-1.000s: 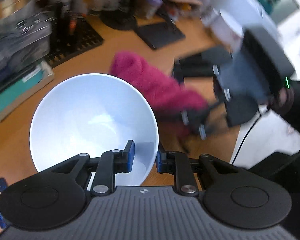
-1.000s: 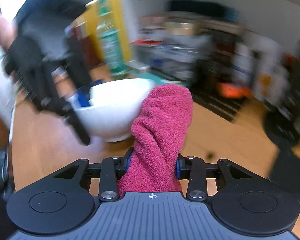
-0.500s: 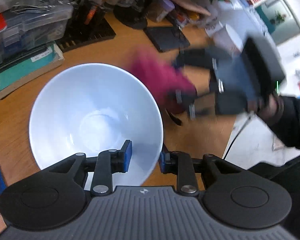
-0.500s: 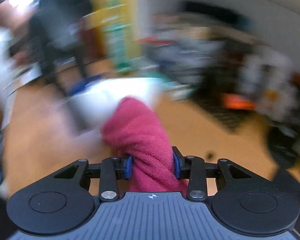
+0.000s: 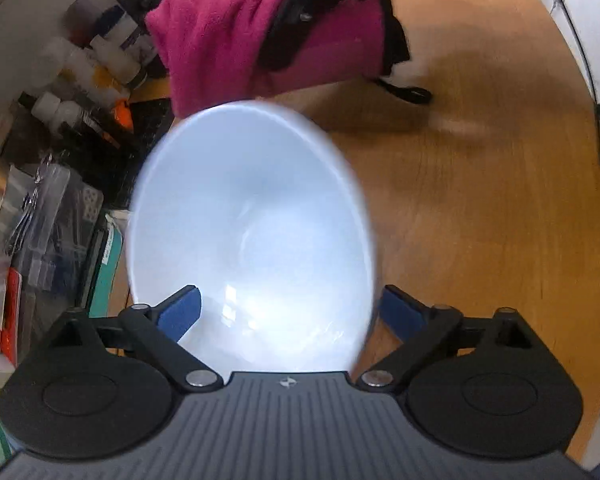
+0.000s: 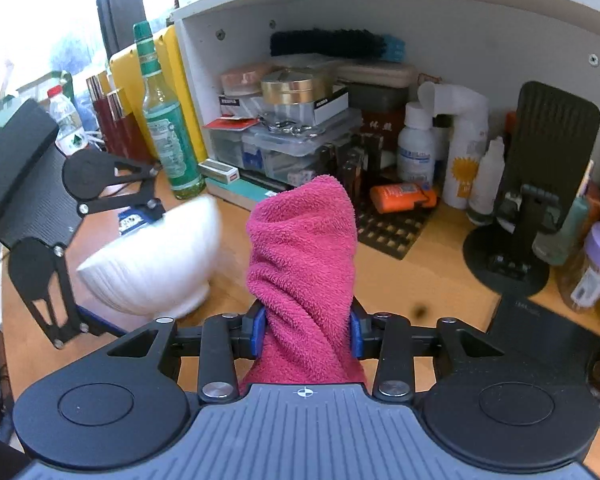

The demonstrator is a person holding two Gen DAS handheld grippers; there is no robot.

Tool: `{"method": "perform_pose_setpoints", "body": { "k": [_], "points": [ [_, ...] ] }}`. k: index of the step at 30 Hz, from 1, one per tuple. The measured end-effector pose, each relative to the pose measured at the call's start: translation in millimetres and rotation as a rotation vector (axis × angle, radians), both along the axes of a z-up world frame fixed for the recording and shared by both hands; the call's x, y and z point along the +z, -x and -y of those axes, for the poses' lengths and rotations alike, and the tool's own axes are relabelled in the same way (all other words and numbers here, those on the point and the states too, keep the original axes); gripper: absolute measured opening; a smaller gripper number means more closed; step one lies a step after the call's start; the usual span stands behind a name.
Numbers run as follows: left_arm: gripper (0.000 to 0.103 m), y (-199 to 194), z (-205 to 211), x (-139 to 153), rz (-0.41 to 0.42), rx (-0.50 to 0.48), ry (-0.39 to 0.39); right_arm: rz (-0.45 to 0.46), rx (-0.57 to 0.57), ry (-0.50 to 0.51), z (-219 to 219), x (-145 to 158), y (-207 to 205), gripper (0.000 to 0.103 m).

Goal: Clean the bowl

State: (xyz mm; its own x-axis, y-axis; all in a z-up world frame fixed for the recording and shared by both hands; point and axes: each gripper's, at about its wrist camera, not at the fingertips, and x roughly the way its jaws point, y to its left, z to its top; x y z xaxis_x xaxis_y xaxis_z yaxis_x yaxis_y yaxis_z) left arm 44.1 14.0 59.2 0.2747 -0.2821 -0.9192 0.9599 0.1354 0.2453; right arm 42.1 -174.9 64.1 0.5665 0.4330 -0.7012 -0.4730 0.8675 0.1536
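desk (image 5: 480,208) open right, bottles (image 5: 100,52) crowd left

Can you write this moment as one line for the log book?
left gripper: open, fingers astride white bowl rim | right gripper: shut on pink cloth | white bowl: tilted, blurred | pink cloth: outside bowl

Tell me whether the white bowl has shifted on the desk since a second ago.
Yes. The white bowl now tips toward the green bottle, and the left gripper has opened around it.
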Motion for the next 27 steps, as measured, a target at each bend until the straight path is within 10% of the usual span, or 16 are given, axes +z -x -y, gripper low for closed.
{"method": "perform_pose_setpoints", "body": {
  "k": [5,12,18,27],
  "points": [
    [0.02,-80,-31,26,-0.522,0.53,0.366,-0.028,-0.025,-0.004,7,-5,6,0.041],
    [0.03,-81,-116,-10,-0.933,0.889,0.775,-0.006,0.085,0.014,-1,5,6,0.041],
    [0.037,-64,-158,-37,-1.053,1.057,1.042,0.045,0.271,0.096,-50,7,-7,0.041],
    [0.046,-53,-175,-49,-1.102,1.065,1.089,0.16,0.715,0.301,-106,20,40,0.041]
  ]
}}
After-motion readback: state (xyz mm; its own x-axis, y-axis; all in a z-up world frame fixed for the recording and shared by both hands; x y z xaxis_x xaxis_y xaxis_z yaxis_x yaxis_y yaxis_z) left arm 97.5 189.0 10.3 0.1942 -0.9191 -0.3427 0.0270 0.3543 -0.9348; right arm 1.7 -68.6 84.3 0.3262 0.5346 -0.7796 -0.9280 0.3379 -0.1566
